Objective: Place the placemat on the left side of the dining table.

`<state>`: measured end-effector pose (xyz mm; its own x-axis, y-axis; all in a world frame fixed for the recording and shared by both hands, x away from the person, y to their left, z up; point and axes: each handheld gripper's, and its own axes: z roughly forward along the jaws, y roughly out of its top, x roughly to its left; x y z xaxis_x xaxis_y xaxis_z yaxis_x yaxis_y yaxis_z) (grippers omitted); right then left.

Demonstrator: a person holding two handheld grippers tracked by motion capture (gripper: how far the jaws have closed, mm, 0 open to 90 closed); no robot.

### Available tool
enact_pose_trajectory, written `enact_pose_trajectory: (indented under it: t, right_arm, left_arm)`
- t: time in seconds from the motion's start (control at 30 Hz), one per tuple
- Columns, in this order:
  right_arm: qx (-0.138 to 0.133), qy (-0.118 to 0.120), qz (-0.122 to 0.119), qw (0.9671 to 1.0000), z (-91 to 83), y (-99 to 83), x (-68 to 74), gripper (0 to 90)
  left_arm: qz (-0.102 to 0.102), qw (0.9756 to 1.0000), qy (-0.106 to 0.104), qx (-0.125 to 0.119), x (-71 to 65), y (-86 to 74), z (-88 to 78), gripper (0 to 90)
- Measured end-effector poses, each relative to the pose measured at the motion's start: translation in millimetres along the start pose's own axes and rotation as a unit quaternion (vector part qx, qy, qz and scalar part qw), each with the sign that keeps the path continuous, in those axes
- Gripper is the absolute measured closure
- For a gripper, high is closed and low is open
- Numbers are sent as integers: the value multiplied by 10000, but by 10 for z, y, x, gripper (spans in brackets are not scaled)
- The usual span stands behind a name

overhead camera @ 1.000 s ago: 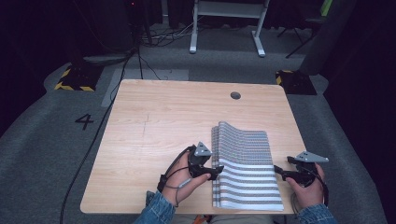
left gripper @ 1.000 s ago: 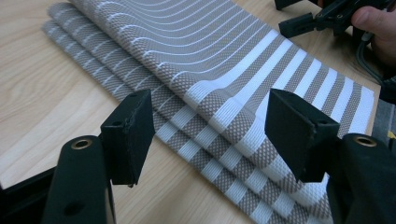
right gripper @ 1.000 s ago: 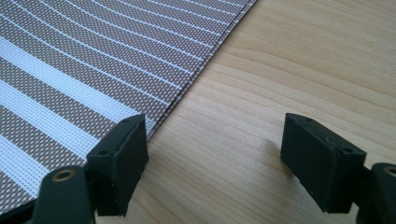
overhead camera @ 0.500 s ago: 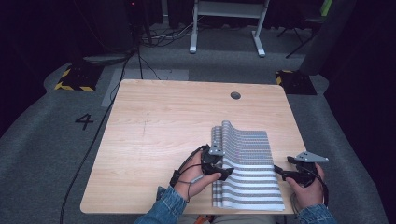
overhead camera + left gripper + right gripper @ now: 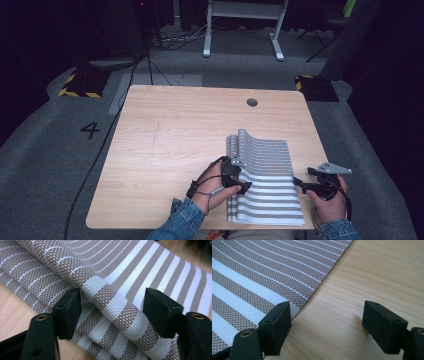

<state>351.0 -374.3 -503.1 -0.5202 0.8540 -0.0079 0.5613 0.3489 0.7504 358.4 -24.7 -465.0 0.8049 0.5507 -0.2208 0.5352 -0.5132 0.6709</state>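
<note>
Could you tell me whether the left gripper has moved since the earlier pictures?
Yes. In the high view the left gripper has shifted rightward from beside the striped mat onto its left edge, farther from the table's left side.

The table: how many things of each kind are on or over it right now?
Striped woven mat: 1, lying on the wooden table, its left edge rolled up
Hand-held grippers: 2, the left gripper and the right gripper, both open
Total: 3

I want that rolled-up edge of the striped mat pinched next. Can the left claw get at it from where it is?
Probably yes. The left claw stands open with the roll of the striped mat already between its jaws, nothing blocking; closing should catch it.
</note>
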Motion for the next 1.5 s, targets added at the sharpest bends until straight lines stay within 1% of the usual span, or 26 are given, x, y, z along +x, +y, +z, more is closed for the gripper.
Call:
enact_pose_trajectory:
  t: [0.07,0.1,0.13,0.17,0.23,0.27,0.3,0.33,0.37,0.4,0.43,0.47,0.5,0.53,0.57,0.6,0.63,0.67,0.73,0.77,0.83,0.93,1.07,1.13,1.3,1.5]
  right_arm:
    - [-2,0,-1,10000,0,0,0,231]
    - [-2,1,0,10000,0,0,0,231]
    - [-2,3,4,10000,0,0,0,231]
    - [-1,3,2,10000,0,0,0,231]
    - [-3,-2,-6,10000,1,0,0,231]
    - [-4,0,-5,10000,1,0,0,231]
    - [-4,-2,-7,10000,1,0,0,233]
    - [-6,-2,-17,10000,1,-1,-1,234]
    - [-6,1,-16,10000,0,-1,-1,234]
    - [-7,5,-17,10000,1,-1,-1,235]
    - [-9,6,-14,10000,1,-1,-1,235]
    - [-8,5,-16,10000,1,-1,-1,235]
    - [-9,7,-14,10000,1,-1,-1,235]
    - [-9,10,-17,10000,1,-1,-1,236]
    - [-10,10,-17,10000,0,-1,-1,237]
    - [-11,8,-21,10000,0,-1,0,239]
    - [-13,12,-16,10000,-1,-1,2,240]
    - [-14,14,-17,10000,0,-1,1,240]
    - [-15,15,-17,10000,0,-1,1,241]
    - [-14,18,-17,10000,-1,-1,2,241]
    - [-16,22,-23,10000,-1,-1,1,242]
    - [-17,29,-27,10000,-1,-1,1,243]
    - [-11,32,-28,10000,0,-2,0,245]
    - [-4,28,-60,10000,0,-3,-4,245]
    - [-29,41,-46,10000,5,-4,-2,246]
    - [-28,37,-49,10000,4,-4,-2,246]
  left_arm:
    - [12,9999,-62,-156,-18,11,31,347]
    - [-8,9998,-87,-186,-27,15,47,351]
    - [35,9997,-122,-188,-24,17,64,355]
    - [-11,9997,-152,-208,-25,16,86,356]
    - [-187,9995,-231,-46,-22,9,132,366]
    - [-208,9995,-240,44,-17,-2,150,374]
    - [-194,9996,-156,107,-7,-12,160,384]
    - [-185,9996,-146,146,3,-24,163,406]
    - [-207,9996,-79,162,5,-22,150,440]
    - [-166,9998,26,102,6,-22,143,489]
    - [-114,9998,113,154,5,-16,127,571]
    - [-173,9996,135,169,3,-9,121,630]
    - [-123,9997,176,90,4,-5,124,668]
    - [-178,9995,219,111,-8,-5,115,723]
    - [-133,9996,220,74,-11,5,106,767]
    - [-188,9996,201,-28,-24,13,100,810]
    - [-161,9997,148,-76,-34,21,81,842]
    - [-120,9997,163,-156,-58,32,57,857]
    - [-46,9995,168,-258,-89,53,14,866]
    - [-7,9990,158,-411,-104,71,-18,870]
    - [-17,9987,163,-482,-117,81,-43,875]
    - [70,9980,69,-619,-147,112,-142,880]
    - [239,9968,69,-760,-198,166,-326,883]
    - [259,9960,98,-852,-227,189,-422,884]
    - [441,9930,162,-1084,-277,240,-663,886]
    - [477,9909,152,-1251,-296,257,-858,886]
